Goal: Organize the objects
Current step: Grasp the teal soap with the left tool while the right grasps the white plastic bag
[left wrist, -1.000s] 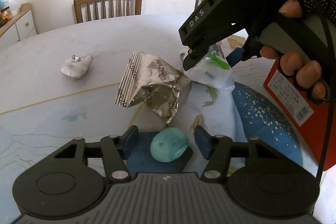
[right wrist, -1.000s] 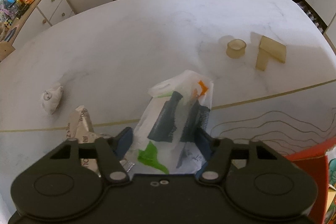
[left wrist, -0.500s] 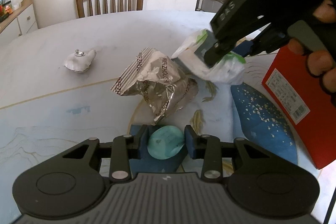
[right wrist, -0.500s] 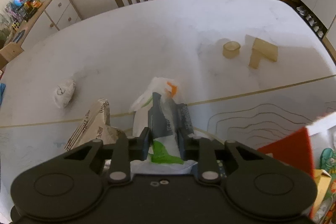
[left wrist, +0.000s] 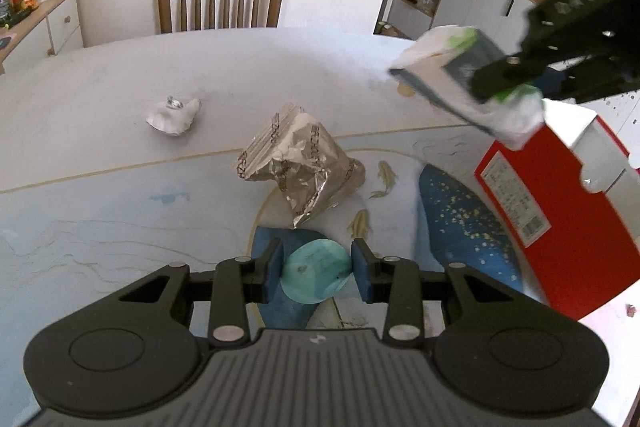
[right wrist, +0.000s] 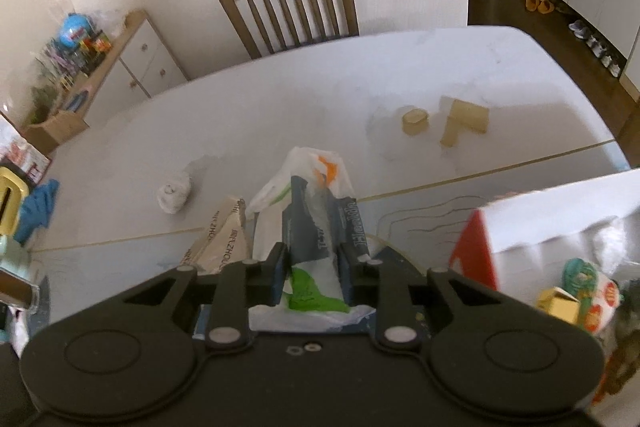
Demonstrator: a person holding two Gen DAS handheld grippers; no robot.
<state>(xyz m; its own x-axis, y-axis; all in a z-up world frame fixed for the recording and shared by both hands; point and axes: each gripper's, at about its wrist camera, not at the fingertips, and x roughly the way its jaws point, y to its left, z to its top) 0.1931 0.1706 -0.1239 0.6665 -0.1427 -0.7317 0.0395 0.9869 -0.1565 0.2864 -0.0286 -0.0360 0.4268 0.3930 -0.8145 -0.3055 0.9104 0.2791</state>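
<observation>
Marble table (left wrist: 120, 75), tongs (left wrist: 316, 269) gripping teal disc (left wrist: 316, 277)

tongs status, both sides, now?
Left tongs: closed on the teal disc.
Right tongs: closed on the white plastic bag, lifted off the table.

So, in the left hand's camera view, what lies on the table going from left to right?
Crumpled white wad → silver foil bag → red box. The teal disc held in the near fingers sits below the foil bag, so I leave it out of the order.
</observation>
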